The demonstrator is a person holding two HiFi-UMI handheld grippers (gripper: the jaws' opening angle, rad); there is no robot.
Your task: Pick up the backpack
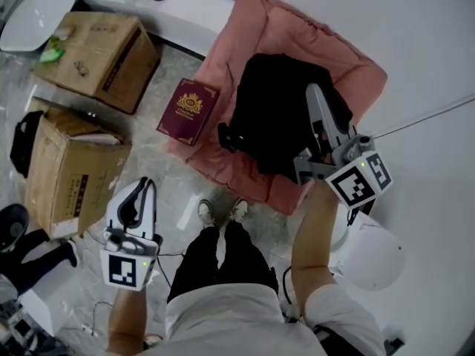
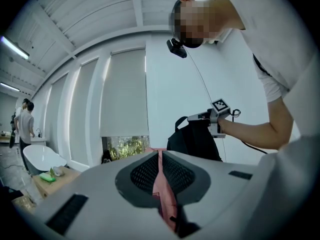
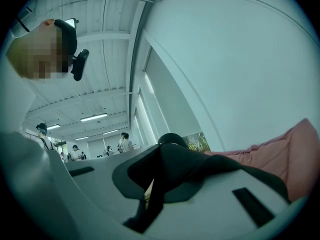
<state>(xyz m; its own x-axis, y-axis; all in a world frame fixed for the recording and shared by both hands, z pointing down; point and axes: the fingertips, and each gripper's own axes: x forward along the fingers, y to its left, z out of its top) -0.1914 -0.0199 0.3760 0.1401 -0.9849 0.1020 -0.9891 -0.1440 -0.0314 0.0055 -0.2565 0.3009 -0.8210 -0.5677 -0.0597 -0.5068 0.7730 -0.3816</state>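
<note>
Your right gripper [image 1: 318, 102] is clamped on the black backpack's [image 1: 274, 110] top strap [image 3: 165, 179], with the bag over the pink cushion [image 1: 297, 35]. Only that thin strap bears it, so a swing could slip it free. Your left gripper [image 1: 139, 191] is closed and empty, so there's no backup.

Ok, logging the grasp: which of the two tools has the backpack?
The right tool, shut on the black backpack by its strap, above the pink cushion. The left tool is off to the side over the floor, touching nothing.

Black backpack [image 1: 282, 113], pink cushion [image 1: 252, 35]; at its nine o'clock a maroon, gold-crested book [image 1: 188, 110]; brown cardboard boxes [image 1: 96, 54] beyond.
</note>
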